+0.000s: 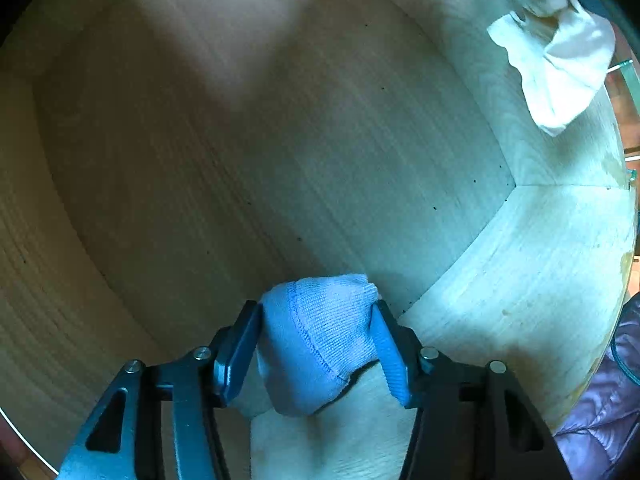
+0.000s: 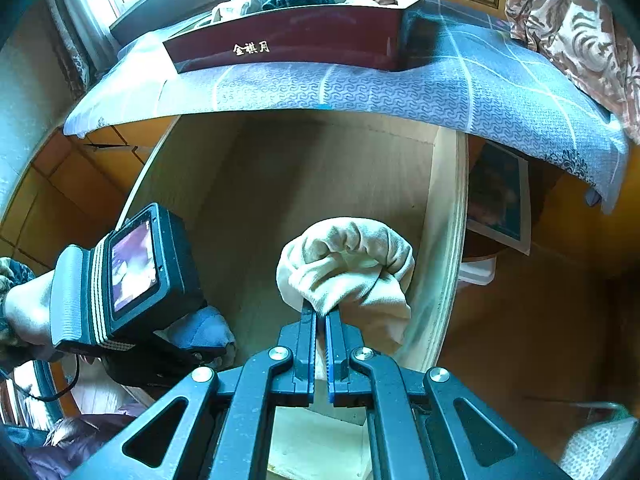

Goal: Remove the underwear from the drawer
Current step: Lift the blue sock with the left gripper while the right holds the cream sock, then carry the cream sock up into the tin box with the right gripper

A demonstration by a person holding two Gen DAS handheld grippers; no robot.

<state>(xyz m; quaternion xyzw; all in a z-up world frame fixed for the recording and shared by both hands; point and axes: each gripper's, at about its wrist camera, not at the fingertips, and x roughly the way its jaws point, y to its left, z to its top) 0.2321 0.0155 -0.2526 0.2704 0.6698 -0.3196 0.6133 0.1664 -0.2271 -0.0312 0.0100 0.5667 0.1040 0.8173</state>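
Observation:
I look down into a bare wooden drawer [image 1: 280, 140]. My left gripper [image 1: 316, 310] is shut on a rolled blue piece of underwear [image 1: 320, 332] close to the drawer's near corner, with a pad pressed against each side of the roll. In the right wrist view the same blue underwear [image 2: 204, 328] shows under the left gripper's camera body [image 2: 132, 276]. My right gripper [image 2: 320, 312] is shut on a bunched cream piece of underwear [image 2: 348, 264] and holds it above the drawer's right wall. That cream piece [image 1: 556, 60] hangs at the top right of the left wrist view.
Above the drawer, a blue patterned cloth [image 2: 400, 88] covers the cabinet top and overhangs its front. On it stands a dark red box [image 2: 288, 36] filled with clothes. A purple quilted garment [image 1: 600, 420] lies outside the drawer's near wall. A framed picture [image 2: 500, 196] leans at right.

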